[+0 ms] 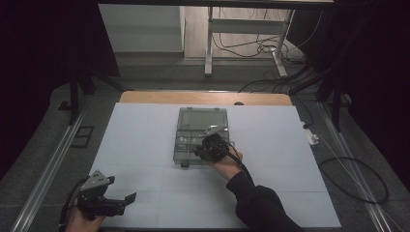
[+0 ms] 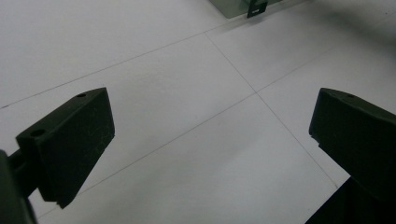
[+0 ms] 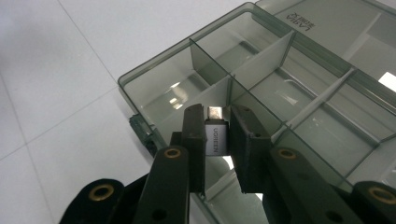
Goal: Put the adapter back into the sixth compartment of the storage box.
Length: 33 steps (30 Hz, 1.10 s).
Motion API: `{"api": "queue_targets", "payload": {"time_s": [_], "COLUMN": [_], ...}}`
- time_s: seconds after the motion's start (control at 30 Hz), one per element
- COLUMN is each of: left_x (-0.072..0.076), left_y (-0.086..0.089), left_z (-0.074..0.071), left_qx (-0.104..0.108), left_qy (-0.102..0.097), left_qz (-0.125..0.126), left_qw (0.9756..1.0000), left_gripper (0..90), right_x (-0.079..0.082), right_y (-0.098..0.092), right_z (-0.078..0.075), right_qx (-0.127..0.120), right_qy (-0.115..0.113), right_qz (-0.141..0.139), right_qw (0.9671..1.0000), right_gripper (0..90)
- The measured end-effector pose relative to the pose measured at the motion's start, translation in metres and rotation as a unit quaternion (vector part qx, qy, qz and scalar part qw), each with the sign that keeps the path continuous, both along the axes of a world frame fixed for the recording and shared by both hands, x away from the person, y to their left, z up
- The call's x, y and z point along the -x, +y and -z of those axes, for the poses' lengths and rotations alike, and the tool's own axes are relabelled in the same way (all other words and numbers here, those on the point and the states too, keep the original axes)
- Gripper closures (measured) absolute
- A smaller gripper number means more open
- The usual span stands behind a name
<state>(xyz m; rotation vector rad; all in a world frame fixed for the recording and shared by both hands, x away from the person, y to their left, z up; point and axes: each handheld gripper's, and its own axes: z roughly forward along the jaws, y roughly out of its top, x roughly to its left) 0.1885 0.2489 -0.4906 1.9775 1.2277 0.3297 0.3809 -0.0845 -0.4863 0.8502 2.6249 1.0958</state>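
A clear grey compartment box (image 1: 186, 145) lies open in the middle of the white table, its lid folded back. My right gripper (image 1: 209, 147) hovers over the box's near compartments, and in the right gripper view its jaws are shut on a small silver adapter (image 3: 215, 135) with a plug end pointing away, above the divided box (image 3: 154, 77). My left gripper (image 1: 126, 199) rests low at the table's near left corner. In the left gripper view that gripper (image 2: 210, 135) stands wide open over bare white table, nothing between its pads (image 2: 74, 140).
The white table sheet (image 1: 140, 140) has seam lines across it. A black latch (image 1: 184, 165) sticks out of the box's near edge, also seen as a latch (image 2: 257, 8) from the left gripper. Cables and table legs lie on the floor beyond the far edge.
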Motion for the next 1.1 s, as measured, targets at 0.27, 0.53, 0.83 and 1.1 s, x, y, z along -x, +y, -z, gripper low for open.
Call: {"api": "queue_targets", "payload": {"time_s": [0.27,0.53,0.83,1.1], "left_x": [0.000,0.000,0.000,0.000], "left_y": [0.000,0.000,0.001,0.001], "left_z": [0.000,0.000,0.000,0.000], "left_qx": [0.002,0.002,0.003,0.005], "left_qy": [0.000,0.001,0.001,0.001], "left_qz": [-0.001,-0.001,-0.002,-0.003], "left_qw": [1.0000,1.0000,1.0000,1.0000], "left_gripper": [0.6,0.7,0.7,0.6], "right_x": [-0.003,-0.003,-0.001,0.004], "right_y": [0.005,0.008,0.003,-0.005], "right_z": [0.008,0.013,0.004,-0.002], "right_qx": [0.007,0.018,0.008,0.010], "right_qy": [0.005,0.008,0.008,0.008], "right_qz": [-0.005,-0.007,-0.005,-0.001], "right_qw": [1.0000,0.9998,0.9999,0.9999], "right_gripper": [75.9,72.8,66.8,54.8]}}
